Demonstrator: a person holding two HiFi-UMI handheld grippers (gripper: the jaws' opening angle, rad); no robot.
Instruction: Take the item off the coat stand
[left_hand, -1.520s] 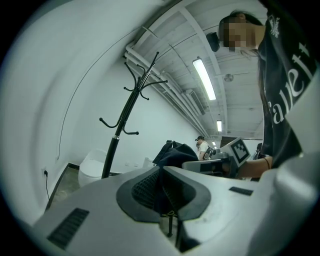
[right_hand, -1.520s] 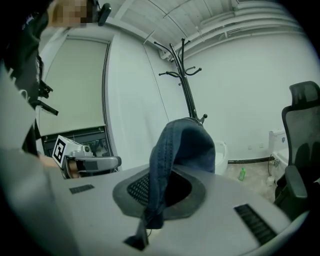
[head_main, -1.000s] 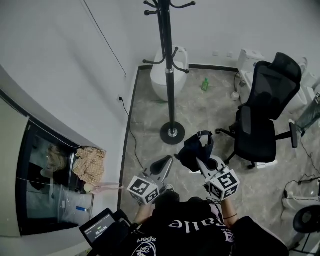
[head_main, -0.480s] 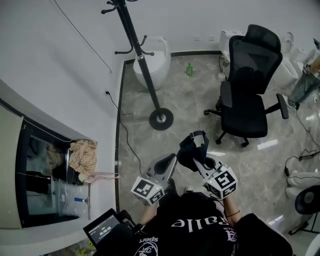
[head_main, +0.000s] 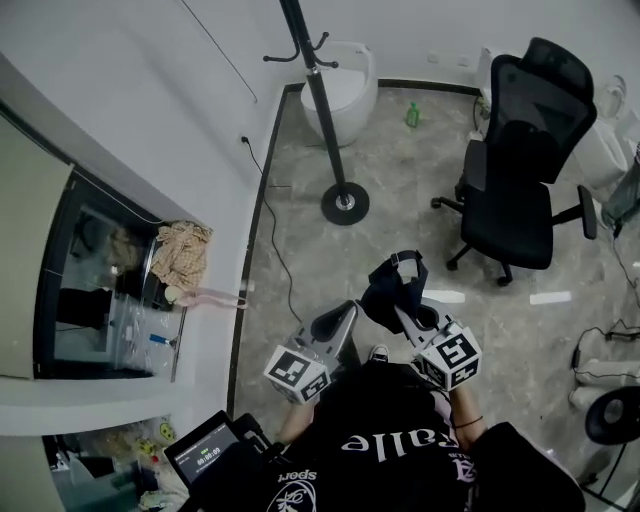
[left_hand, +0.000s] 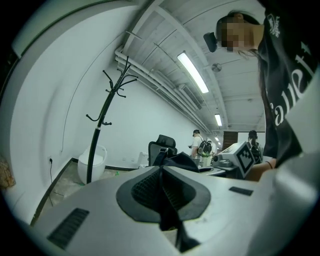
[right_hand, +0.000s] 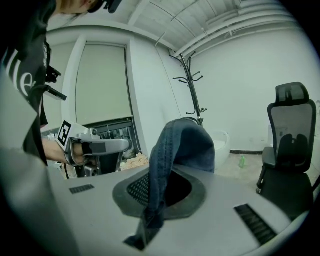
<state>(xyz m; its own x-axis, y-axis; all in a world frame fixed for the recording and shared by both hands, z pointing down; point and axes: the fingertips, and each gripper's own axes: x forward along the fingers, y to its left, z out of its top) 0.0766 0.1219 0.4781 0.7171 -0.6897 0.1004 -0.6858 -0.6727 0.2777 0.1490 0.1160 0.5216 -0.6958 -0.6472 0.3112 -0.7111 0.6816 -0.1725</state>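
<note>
An office room: a black swivel chair (head_main: 515, 215), a coat stand (head_main: 318, 100), ceiling strip lights (left_hand: 192, 72).

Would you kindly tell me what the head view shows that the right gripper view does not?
Only the head view: the round base of the coat stand and a small lit screen. Only the right gripper view: the jaws of the right gripper shut on a fold of the denim item. Both: the coat stand, the denim item, the office chair, the green bottle and the left gripper.

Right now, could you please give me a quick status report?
Right gripper shut on denim item. Left gripper shut, empty. Denim item off coat stand, nothing obstructing.
</note>
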